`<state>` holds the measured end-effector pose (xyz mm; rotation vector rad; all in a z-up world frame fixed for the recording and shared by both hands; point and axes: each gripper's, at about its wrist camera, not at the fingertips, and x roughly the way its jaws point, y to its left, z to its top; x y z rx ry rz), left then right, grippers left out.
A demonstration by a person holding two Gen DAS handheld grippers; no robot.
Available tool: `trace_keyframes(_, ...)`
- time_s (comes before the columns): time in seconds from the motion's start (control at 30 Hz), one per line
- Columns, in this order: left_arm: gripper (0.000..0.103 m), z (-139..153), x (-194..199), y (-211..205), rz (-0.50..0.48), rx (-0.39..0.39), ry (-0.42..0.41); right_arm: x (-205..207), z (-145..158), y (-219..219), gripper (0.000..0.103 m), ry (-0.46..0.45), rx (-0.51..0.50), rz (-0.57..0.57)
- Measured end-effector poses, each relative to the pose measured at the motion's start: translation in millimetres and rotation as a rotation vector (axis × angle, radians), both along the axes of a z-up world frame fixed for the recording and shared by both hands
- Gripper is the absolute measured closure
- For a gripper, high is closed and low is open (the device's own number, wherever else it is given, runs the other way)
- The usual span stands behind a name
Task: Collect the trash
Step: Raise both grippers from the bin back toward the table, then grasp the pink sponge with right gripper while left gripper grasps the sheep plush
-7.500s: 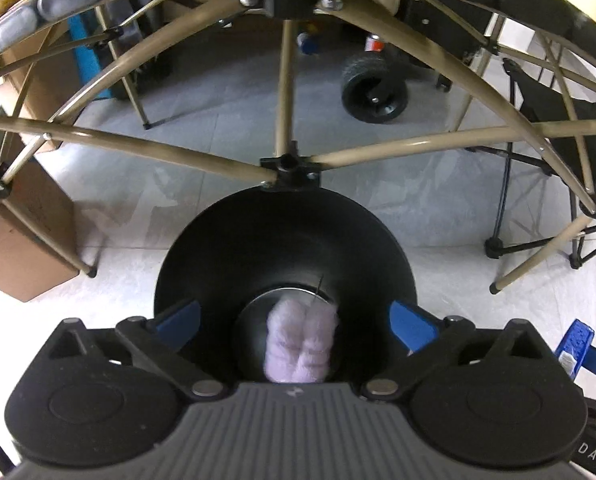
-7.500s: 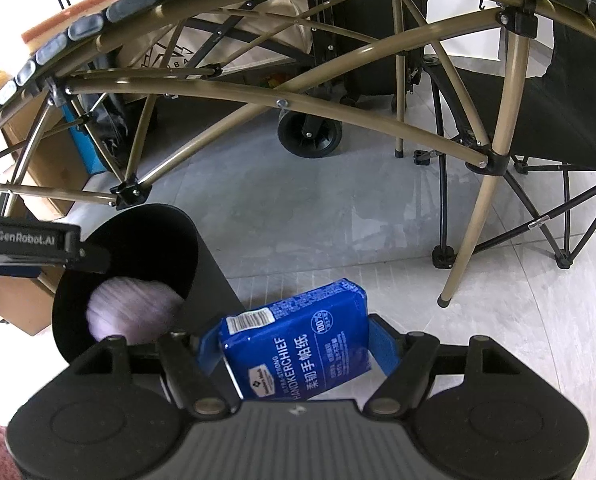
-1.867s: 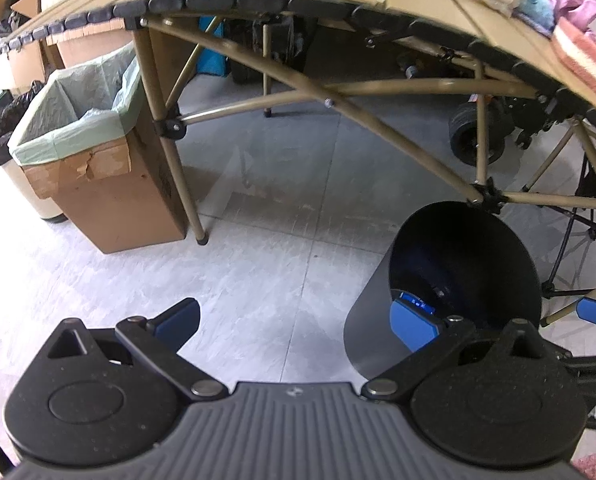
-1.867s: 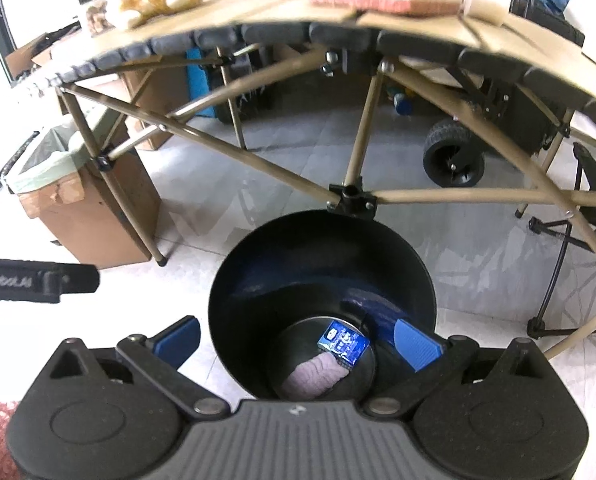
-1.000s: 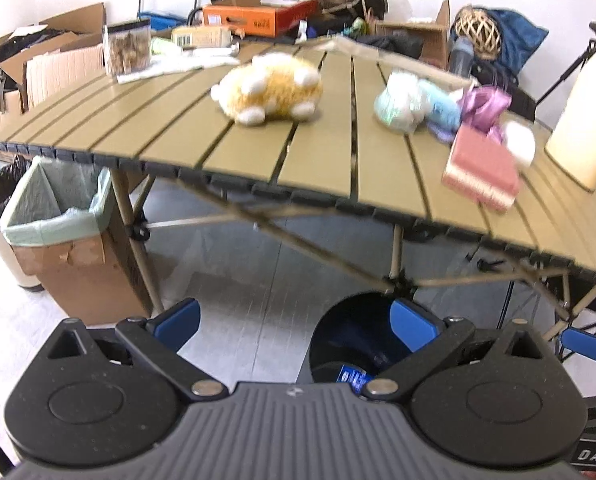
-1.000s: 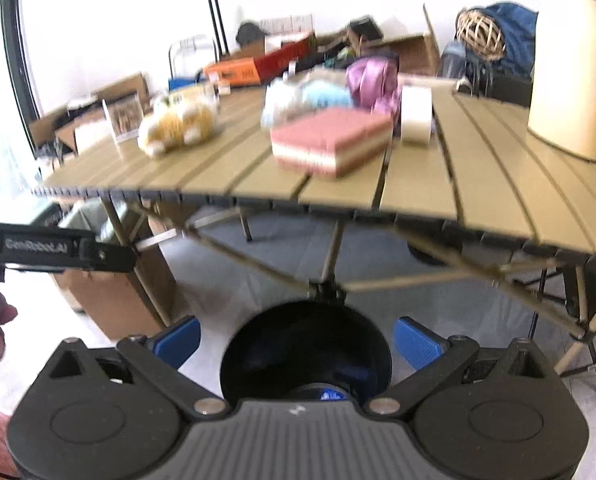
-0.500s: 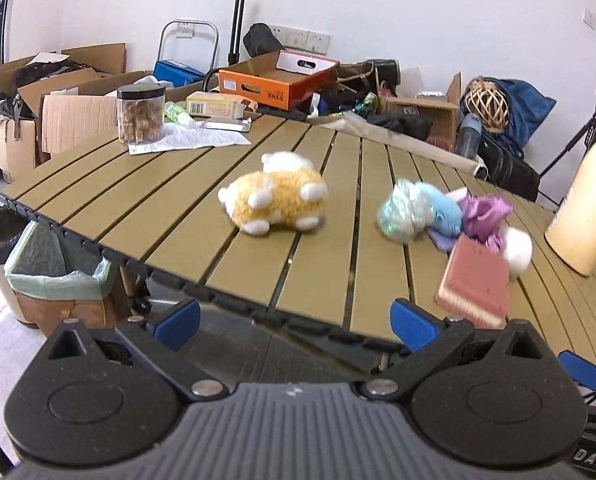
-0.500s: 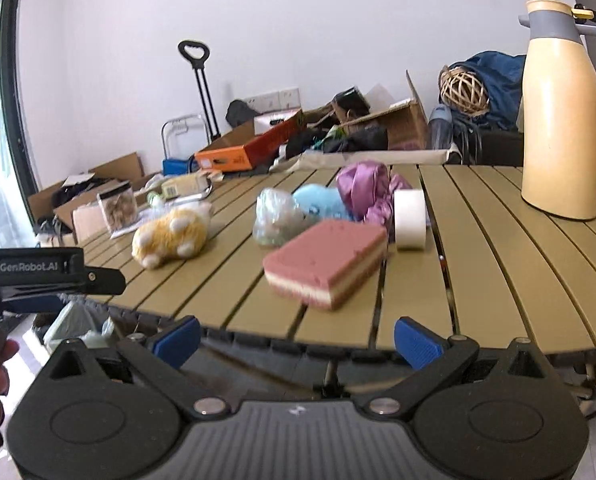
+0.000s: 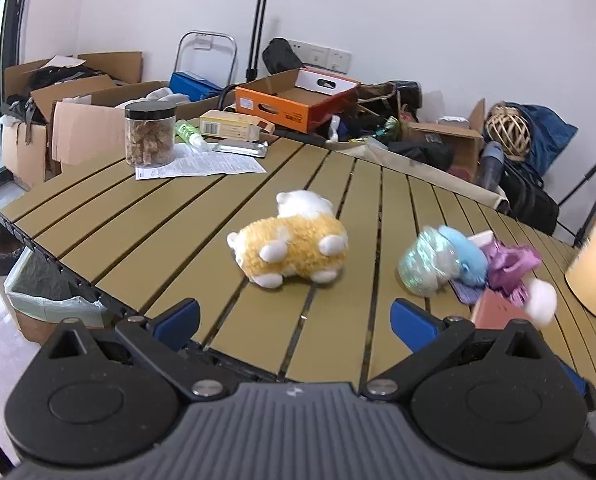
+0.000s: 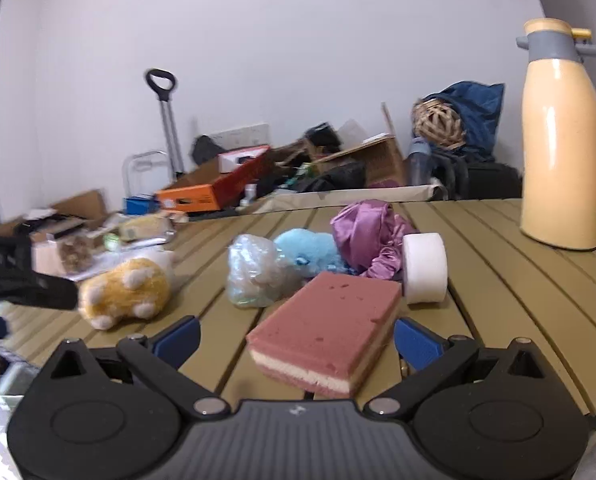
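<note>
We hold the left gripper (image 9: 293,318) spread wide and empty over the slatted table (image 9: 145,232), facing the yellow plush toy (image 9: 287,250). Right of it lie the crumpled plastic wrap (image 10: 253,276), the pink sponge (image 10: 328,330) and a tape roll (image 10: 425,268). Our right gripper (image 10: 295,338) gapes empty too, so we judge collecting unfinished, no bin visible.

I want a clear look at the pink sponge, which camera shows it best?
The right wrist view. The sponge lies whole and close there, between the open fingers of the right tool, its layered edge showing. The left wrist view catches only a blurred corner of it behind the left tool's right finger.
</note>
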<state>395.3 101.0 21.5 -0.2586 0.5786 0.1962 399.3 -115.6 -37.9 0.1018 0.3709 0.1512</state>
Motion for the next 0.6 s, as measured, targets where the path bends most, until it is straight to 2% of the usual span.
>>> trace_keyframes(0.1,0.0,-2.3,5.2,5.0,0.009,-0.015,0.008,10.7,-4.7,11.6,0.0,0.014,-0.051,-0.042)
trace_keyframes(0.23,0.0,-5.5,8.5,10.1,0.027,-0.024,0.019,25.1,-12.3,17.4,0.0,0.046,-0.052,-0.078)
trace_keyframes(0.6,0.0,-11.4,11.2,10.5,0.02,-0.036,0.033,41.5,-30.0,23.9,0.002,0.039,-0.107,-0.16)
